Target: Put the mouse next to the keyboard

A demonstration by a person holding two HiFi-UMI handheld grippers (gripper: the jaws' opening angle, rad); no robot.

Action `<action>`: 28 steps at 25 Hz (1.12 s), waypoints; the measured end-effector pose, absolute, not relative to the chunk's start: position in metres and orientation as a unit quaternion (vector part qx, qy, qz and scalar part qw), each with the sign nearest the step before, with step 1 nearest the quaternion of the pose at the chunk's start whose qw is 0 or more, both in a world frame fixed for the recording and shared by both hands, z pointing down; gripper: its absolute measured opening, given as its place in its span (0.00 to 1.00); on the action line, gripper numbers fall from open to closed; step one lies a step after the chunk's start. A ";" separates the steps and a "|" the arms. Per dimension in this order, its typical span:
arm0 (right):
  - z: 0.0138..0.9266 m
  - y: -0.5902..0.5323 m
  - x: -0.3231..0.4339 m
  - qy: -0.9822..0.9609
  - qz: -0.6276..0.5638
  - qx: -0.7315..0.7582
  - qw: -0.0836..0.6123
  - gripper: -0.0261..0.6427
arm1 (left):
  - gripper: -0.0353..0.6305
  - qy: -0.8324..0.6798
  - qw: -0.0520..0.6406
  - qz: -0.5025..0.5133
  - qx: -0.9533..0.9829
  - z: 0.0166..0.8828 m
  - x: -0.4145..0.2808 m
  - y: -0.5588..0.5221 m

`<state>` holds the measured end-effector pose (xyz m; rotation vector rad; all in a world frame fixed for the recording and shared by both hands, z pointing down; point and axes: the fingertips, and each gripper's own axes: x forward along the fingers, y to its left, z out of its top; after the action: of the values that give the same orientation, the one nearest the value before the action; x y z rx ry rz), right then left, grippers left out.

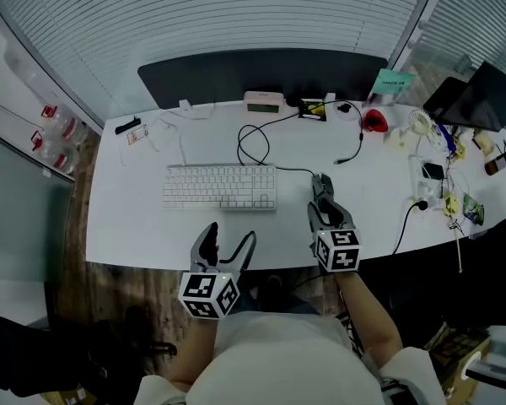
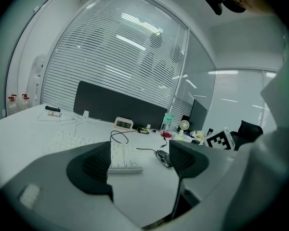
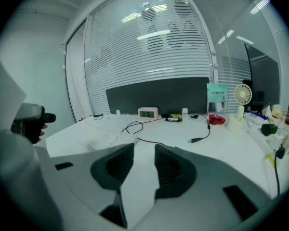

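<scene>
The white keyboard [image 1: 219,186] lies in the middle of the white desk [image 1: 135,226]. The dark wired mouse [image 2: 163,157] rests on the desk just right of it, and in the head view the mouse [image 1: 319,180] shows at the tip of my right gripper [image 1: 323,202]. In the right gripper view the right gripper [image 3: 144,170] has a narrow gap between its pads, with only bare desk showing through; the mouse is hidden there. My left gripper [image 1: 225,245] hovers at the desk's near edge, below the keyboard. The left gripper [image 2: 140,165] stands wide open and empty.
At the back of the desk, before a dark divider panel [image 1: 261,74], are a digital clock [image 1: 264,101], a red object [image 1: 374,121] and a small fan [image 1: 419,123]. A loose black cable [image 1: 350,150] and the mouse's coiled cord [image 1: 253,142] lie behind the keyboard. Clutter fills the right end.
</scene>
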<state>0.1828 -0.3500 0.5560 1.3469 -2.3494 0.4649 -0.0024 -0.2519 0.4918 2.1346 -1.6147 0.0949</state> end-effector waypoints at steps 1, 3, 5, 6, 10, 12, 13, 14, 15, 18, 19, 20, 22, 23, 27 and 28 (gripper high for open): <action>0.551 -0.346 0.182 -0.841 0.163 0.479 0.192 0.22 | 0.60 -0.585 0.229 0.036 0.777 0.492 0.001 -0.250; 0.541 -0.337 0.182 -0.846 0.160 0.476 0.179 0.14 | 0.60 -0.581 0.228 0.035 0.781 0.491 0.006 -0.248; 0.530 -0.329 0.180 -0.851 0.161 0.473 0.161 0.11 | 0.60 -0.579 0.228 0.031 0.782 0.488 0.008 -0.246; 0.524 -0.325 0.179 -0.853 0.161 0.472 0.153 0.09 | 0.60 -0.579 0.227 0.029 0.783 0.486 0.008 -0.245; 0.504 -0.307 0.172 -0.858 0.160 0.471 0.126 0.07 | 0.60 -0.579 0.219 0.024 0.785 0.479 0.000 -0.236; 0.494 -0.295 0.165 -0.862 0.157 0.469 0.113 0.06 | 0.60 -0.582 0.216 0.021 0.784 0.477 -0.008 -0.228; 0.490 -0.287 0.160 -0.864 0.154 0.467 0.109 0.05 | 0.60 -0.583 0.215 0.019 0.783 0.475 -0.013 -0.222; 0.485 -0.279 0.154 -0.866 0.148 0.466 0.105 0.05 | 0.60 -0.584 0.214 0.019 0.783 0.474 -0.017 -0.215; 0.480 -0.270 0.148 -0.869 0.142 0.464 0.102 0.04 | 0.60 -0.585 0.212 0.019 0.783 0.473 -0.022 -0.209; 0.469 -0.240 0.127 -0.876 0.122 0.457 0.095 0.04 | 0.60 -0.586 0.205 0.019 0.784 0.469 -0.039 -0.186; 0.466 -0.228 0.120 -0.878 0.117 0.455 0.094 0.04 | 0.60 -0.586 0.204 0.019 0.784 0.468 -0.045 -0.177; 0.464 -0.216 0.112 -0.880 0.113 0.452 0.092 0.04 | 0.60 -0.586 0.203 0.019 0.784 0.467 -0.051 -0.168; 0.462 -0.192 0.098 -0.883 0.112 0.448 0.089 0.04 | 0.60 -0.585 0.200 0.020 0.786 0.466 -0.062 -0.149; 0.461 -0.180 0.092 -0.883 0.112 0.447 0.087 0.04 | 0.60 -0.584 0.199 0.021 0.786 0.466 -0.067 -0.139; 0.457 -0.129 0.071 -0.883 0.116 0.449 0.075 0.04 | 0.60 -0.580 0.194 0.024 0.791 0.465 -0.087 -0.097; 0.455 -0.115 0.067 -0.883 0.115 0.450 0.071 0.04 | 0.60 -0.579 0.193 0.024 0.792 0.466 -0.092 -0.086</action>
<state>0.0671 -0.1152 0.4555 1.3515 -2.6547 0.3466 -0.0916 -0.0865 0.4663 2.2216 -1.6256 0.0682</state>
